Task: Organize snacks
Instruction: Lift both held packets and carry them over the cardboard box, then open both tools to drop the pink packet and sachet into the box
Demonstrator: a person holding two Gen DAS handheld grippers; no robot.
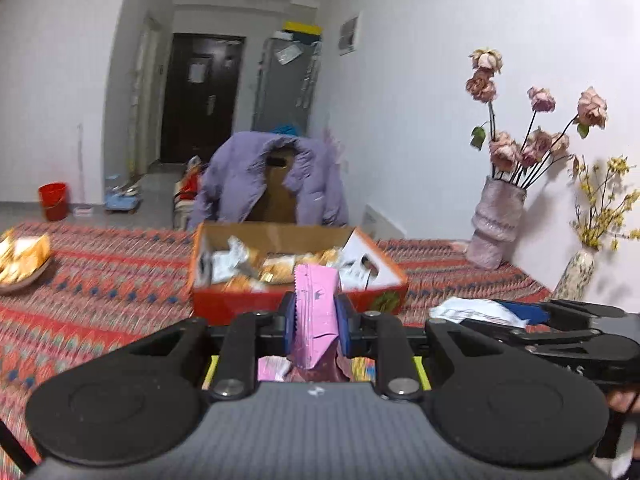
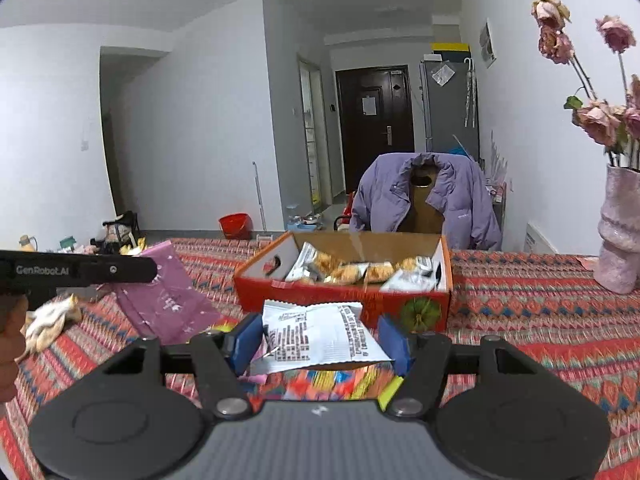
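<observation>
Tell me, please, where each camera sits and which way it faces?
Left wrist: on the left tongs, facing the red box across the table; they pinch a pink packet; the right tongs show at right.
Right wrist: on the right tongs, facing the same box, holding a white packet; a hand at left.
Shared: box, purple jacket, door.

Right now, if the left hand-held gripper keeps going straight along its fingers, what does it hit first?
Probably the near wall of the red snack box, dead ahead of the left hand-held gripper, which is shut on a pink packet. The packet's tip would likely touch first; depth is unclear.
</observation>
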